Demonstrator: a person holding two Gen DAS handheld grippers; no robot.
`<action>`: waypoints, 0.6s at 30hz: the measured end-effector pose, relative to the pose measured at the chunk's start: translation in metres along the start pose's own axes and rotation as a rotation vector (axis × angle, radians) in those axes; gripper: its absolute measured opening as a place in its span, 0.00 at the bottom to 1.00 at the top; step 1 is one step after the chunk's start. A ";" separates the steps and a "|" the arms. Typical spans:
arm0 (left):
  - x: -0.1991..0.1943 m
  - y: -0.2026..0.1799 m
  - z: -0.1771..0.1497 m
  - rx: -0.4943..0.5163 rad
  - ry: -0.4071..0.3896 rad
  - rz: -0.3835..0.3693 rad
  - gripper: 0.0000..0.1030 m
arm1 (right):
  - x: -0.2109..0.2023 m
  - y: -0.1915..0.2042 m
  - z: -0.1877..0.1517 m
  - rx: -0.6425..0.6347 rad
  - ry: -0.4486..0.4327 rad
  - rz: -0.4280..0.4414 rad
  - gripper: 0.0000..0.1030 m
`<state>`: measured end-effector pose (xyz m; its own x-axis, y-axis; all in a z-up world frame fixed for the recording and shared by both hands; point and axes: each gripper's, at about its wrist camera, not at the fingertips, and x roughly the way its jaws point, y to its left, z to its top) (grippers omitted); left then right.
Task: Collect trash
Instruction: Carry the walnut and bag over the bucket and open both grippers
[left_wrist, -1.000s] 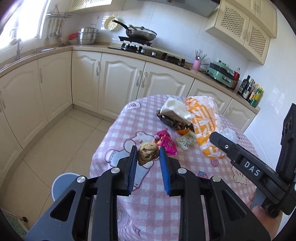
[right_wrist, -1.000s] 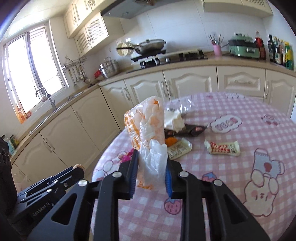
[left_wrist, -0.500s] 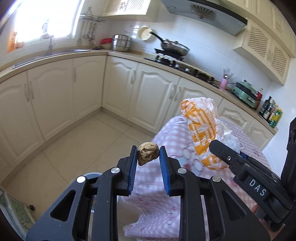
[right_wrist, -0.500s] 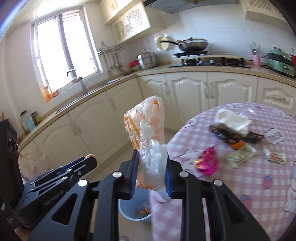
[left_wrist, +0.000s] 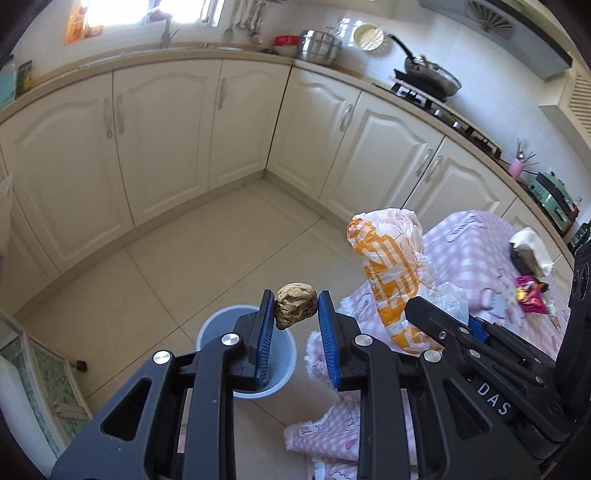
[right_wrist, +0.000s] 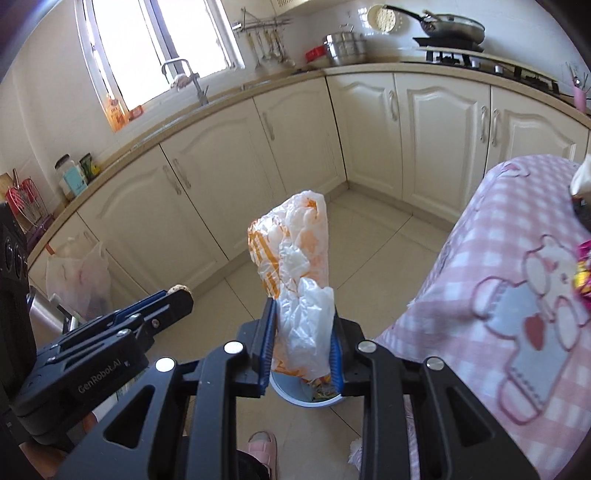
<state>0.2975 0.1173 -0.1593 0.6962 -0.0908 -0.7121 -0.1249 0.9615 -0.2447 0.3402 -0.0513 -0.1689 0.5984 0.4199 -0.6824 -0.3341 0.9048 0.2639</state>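
Gripping, L claw (left_wrist: 296, 308): clamped on brown crumpled wad (left_wrist: 295, 305), near side of bin (left_wrist: 218, 325).
R claw (right_wrist: 302, 334): clamped on orange-white plastic bag (right_wrist: 295, 251), prob. over bin.

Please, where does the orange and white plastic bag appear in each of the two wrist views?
Left wrist view: orange and white plastic bag stands right of centre, held by the right gripper, beside the pink table.
Right wrist view: the bag fills the centre, between that gripper's fingers.
Shared landmark: the blue bin on the floor below.
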 end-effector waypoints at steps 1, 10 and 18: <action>0.005 0.003 0.000 -0.003 0.007 0.004 0.22 | 0.007 0.001 0.000 0.000 0.009 0.001 0.24; 0.032 0.019 0.013 -0.022 0.002 0.042 0.47 | 0.045 -0.007 0.006 0.037 0.039 0.003 0.24; 0.039 0.035 0.009 -0.060 0.011 0.068 0.58 | 0.066 -0.004 0.004 0.030 0.070 0.009 0.24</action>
<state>0.3268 0.1500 -0.1899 0.6769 -0.0294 -0.7355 -0.2137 0.9483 -0.2346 0.3833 -0.0271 -0.2123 0.5428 0.4230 -0.7256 -0.3166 0.9032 0.2897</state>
